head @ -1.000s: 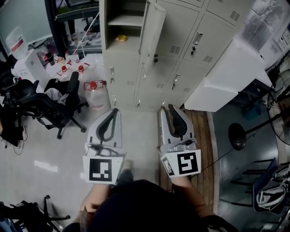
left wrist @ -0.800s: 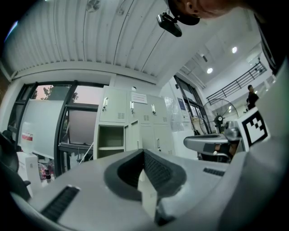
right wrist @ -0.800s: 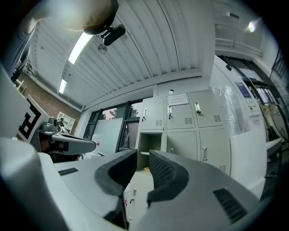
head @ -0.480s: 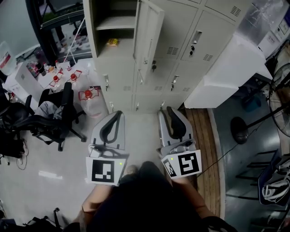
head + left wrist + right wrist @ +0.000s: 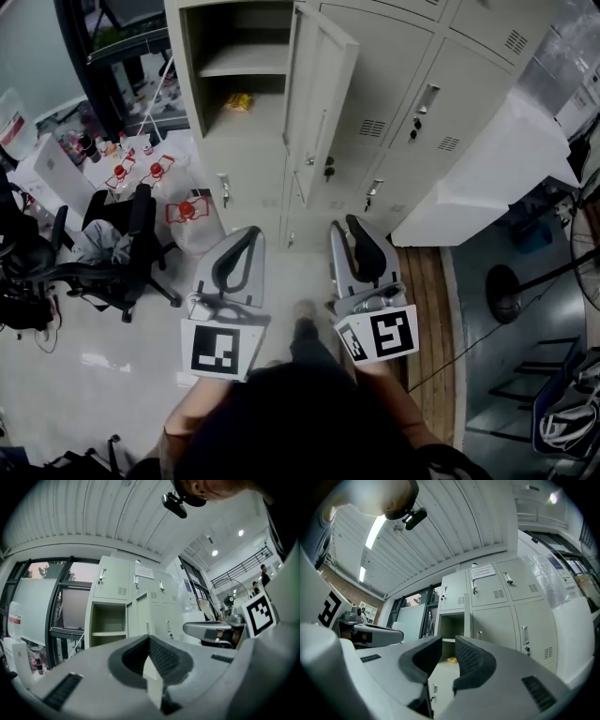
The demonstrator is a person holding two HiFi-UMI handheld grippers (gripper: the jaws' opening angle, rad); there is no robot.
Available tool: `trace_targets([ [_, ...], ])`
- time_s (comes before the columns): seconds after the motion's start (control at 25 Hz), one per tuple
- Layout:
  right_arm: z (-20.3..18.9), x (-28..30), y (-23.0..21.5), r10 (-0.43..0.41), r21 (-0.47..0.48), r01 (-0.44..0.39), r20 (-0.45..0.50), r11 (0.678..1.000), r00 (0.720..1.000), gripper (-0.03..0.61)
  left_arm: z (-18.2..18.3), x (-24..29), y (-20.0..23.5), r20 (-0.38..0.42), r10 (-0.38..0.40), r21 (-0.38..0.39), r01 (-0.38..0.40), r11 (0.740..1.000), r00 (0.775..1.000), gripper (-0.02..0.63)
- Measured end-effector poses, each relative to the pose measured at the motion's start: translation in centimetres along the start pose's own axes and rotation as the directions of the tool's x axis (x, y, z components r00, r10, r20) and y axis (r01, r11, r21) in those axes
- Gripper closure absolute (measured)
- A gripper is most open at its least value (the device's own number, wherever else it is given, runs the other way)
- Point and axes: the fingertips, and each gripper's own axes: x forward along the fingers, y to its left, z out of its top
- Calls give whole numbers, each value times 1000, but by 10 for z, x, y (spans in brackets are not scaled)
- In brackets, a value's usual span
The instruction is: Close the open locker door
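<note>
The open locker door [image 5: 319, 98] swings out from the grey locker bank, hinged right of its open compartment [image 5: 234, 66]. A shelf and a small yellow item [image 5: 239, 101] sit inside. Both grippers hang over the floor, short of the lockers and touching nothing. My left gripper [image 5: 247, 232] is shut and empty, its pads meeting at the tips [image 5: 149, 637]. My right gripper [image 5: 350, 223] shows a narrow gap between its pads [image 5: 448, 641], with nothing in it. The open compartment [image 5: 451, 634] and the door's edge [image 5: 466, 609] show beyond the right jaws.
Black office chairs [image 5: 103, 239] and water jugs with red caps [image 5: 187, 211] stand at the left. A white slanted cabinet [image 5: 487, 159] juts out at the right, beside a wooden floor strip [image 5: 427, 281] and a fan base [image 5: 502, 281].
The person has walked toward the lockers, which now sit lower and larger in the head view. Both grippers kept their places in front of the body.
</note>
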Motion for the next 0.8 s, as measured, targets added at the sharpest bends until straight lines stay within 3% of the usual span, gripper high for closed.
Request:
trace_targets([
  [0.52, -22, 107, -80, 151, 23, -151, 5, 988, 989, 486, -6, 127, 27, 0, 63, -13, -63, 998, 998, 614],
  [0.68, -34, 127, -96, 231, 37, -231, 4, 972, 973, 486, -13, 153, 32, -15, 110, -16, -110, 994, 994, 614],
  [0.8, -39, 136, -101, 325, 72, -325, 16, 943, 946, 486, -17, 168, 36, -28, 149, -12, -149, 989, 988, 614],
])
